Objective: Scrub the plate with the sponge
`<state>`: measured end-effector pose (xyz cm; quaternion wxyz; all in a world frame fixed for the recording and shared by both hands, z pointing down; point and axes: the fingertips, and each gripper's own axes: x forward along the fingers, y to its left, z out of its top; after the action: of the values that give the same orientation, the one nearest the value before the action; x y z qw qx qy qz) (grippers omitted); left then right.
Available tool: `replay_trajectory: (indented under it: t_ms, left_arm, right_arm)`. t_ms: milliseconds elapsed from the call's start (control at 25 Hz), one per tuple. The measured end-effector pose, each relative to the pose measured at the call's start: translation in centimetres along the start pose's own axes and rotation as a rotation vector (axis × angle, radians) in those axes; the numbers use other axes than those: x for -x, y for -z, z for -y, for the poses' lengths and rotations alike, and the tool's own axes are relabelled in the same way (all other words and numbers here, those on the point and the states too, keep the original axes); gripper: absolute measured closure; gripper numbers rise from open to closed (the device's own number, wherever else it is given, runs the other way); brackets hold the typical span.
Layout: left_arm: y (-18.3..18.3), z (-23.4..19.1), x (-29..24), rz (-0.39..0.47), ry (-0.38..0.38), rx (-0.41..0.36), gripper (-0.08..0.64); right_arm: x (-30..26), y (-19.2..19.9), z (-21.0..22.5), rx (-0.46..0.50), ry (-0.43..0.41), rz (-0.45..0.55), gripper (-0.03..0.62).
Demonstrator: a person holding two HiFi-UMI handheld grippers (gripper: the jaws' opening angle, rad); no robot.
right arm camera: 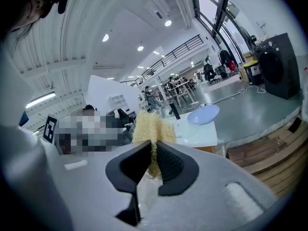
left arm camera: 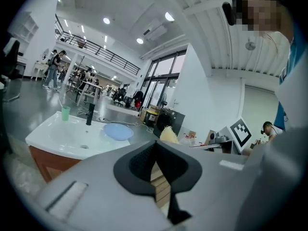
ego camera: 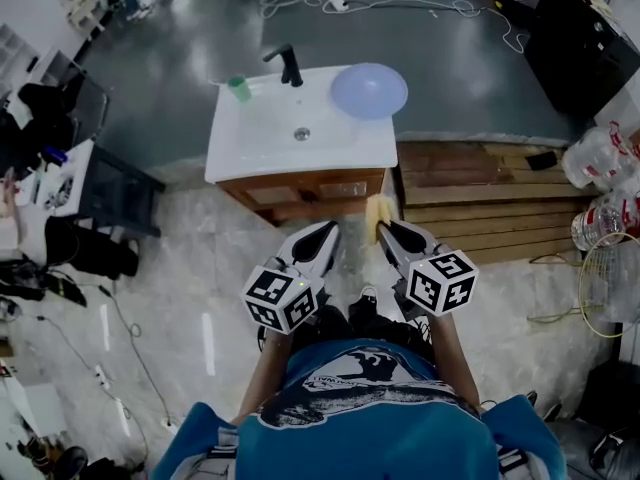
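While the right gripper pinches the yellow sponge, soft, coarse and light, the left gripper has its jaws pressed together, empty. The plate, round, smooth, pale blue, lies well ahead on the white sink top's right corner; probably stiff and slippery, it wants steadying at the rim.

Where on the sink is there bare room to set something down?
On the sink, the left side in front of the cup and the front strip past the drain are bare. The back edge is crowded: cup, faucet, plate.
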<state>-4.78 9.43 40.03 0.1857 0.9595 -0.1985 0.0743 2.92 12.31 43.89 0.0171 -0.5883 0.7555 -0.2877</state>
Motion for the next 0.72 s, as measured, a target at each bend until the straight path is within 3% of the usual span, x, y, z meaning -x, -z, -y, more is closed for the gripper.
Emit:
replay_trajectory:
  t_ms: [720]
  left_arm:
    - [0.1,-0.1,-4.1,-0.045,-0.031,0.003,0.549]
  right_arm:
    - [-1.8,-1.0,4.2,-0.047,-0.041,-0.03,0.558]
